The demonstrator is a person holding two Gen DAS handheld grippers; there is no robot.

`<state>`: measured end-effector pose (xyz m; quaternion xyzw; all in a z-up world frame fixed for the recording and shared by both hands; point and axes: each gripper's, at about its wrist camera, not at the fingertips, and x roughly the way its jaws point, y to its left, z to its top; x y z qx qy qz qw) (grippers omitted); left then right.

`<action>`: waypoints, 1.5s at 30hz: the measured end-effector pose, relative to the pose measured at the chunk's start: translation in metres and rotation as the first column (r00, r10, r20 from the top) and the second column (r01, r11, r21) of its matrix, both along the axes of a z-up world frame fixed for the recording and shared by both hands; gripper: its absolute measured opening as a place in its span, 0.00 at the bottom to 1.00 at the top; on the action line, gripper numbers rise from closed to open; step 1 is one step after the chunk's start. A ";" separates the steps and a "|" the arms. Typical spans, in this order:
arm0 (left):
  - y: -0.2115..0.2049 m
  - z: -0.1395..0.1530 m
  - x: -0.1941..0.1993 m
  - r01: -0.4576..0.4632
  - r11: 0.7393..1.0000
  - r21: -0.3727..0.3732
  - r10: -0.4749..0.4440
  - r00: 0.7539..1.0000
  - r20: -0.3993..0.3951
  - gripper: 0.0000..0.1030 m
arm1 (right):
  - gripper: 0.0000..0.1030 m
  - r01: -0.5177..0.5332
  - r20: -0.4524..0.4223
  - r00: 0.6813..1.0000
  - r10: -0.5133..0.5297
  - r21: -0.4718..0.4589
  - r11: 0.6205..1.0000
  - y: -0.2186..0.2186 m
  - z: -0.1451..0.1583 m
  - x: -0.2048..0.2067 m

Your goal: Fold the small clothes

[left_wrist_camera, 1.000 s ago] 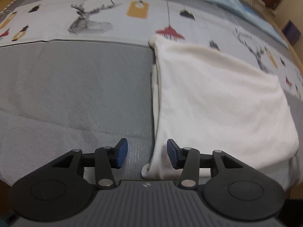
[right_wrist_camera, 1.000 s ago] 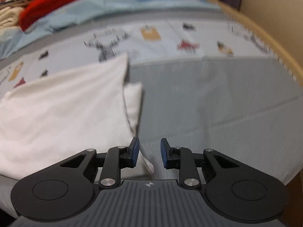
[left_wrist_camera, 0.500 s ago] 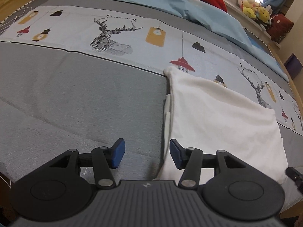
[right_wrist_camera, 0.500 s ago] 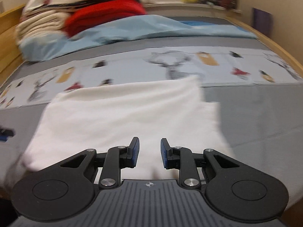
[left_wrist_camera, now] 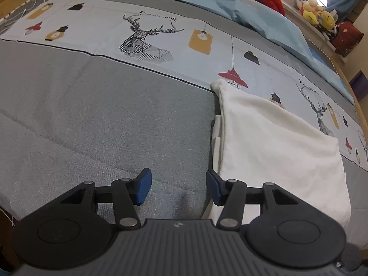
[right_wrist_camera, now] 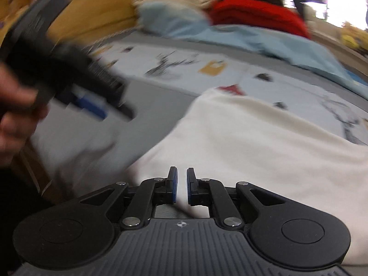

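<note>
White garment (left_wrist_camera: 276, 147): soft matt cloth, slightly fuzzy. Bed cover (left_wrist_camera: 103, 119): grey woven cloth, fine ribbed texture. Left tongs (left_wrist_camera: 177, 187): matt black plastic, blue rubbery pads (left_wrist_camera: 143, 186), shiny metal rivets. Bed frame (right_wrist_camera: 92, 11): wood.

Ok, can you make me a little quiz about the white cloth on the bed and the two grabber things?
1. True or false: the white cloth lies folded on the bed cover, with neither gripper holding it.
2. Which gripper has its blue pads wider apart? A) left gripper B) right gripper
3. Fill in: the stuffed toys sitting on the shelf beyond the bed are mostly ____ in colour.

Key
1. True. The cloth rests flat and both sets of pads are empty.
2. A. The left pads stand far apart; the right pads leave only a narrow gap.
3. Yellow.
</note>
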<state>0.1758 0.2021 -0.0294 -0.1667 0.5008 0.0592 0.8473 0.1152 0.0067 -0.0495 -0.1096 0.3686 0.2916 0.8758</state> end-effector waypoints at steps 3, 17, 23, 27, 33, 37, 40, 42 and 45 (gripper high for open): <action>0.000 -0.002 0.004 0.002 1.000 0.000 -0.002 1.000 -0.013 0.56 | 0.18 -0.036 -0.004 0.999 0.036 -0.030 0.999 0.017 -0.008 -0.001; 0.018 -0.009 0.014 -0.045 0.998 -0.045 0.043 0.998 -0.041 0.57 | 0.45 -0.146 -0.047 0.989 0.141 -0.119 0.982 0.067 -0.046 0.002; 0.026 -0.011 0.021 -0.057 0.995 -0.080 0.054 0.998 -0.045 0.58 | 0.13 -0.137 -0.021 0.991 0.135 -0.132 0.982 0.066 -0.047 0.006; 0.033 -0.015 0.029 -0.067 0.976 -0.207 0.058 0.997 -0.051 0.67 | 0.07 -0.100 -0.022 0.995 0.100 -0.042 0.994 0.047 -0.031 0.009; 0.018 -0.027 0.053 -0.042 0.892 -0.450 0.009 0.997 -0.076 0.82 | 0.06 -0.067 0.031 0.997 0.065 0.091 0.994 0.011 0.008 0.003; -0.005 -0.041 0.078 -0.022 0.869 -0.494 -0.041 0.992 -0.116 0.84 | 0.06 -0.037 0.018 0.999 0.035 0.167 0.985 -0.014 0.021 0.005; -0.017 -0.056 0.095 -0.050 0.852 -0.521 -0.039 0.986 -0.159 0.84 | 0.06 -0.018 0.008 1.000 0.016 0.211 0.977 -0.031 0.028 0.005; -0.026 -0.063 0.105 -0.063 0.849 -0.525 -0.033 0.985 -0.171 0.81 | 0.06 -0.007 0.001 1.000 0.007 0.232 0.973 -0.041 0.032 0.006; -0.034 -0.068 0.114 -0.080 0.869 -0.488 -0.014 0.983 -0.185 0.52 | 0.06 -0.005 -0.004 1.000 0.006 0.245 0.970 -0.051 0.035 0.004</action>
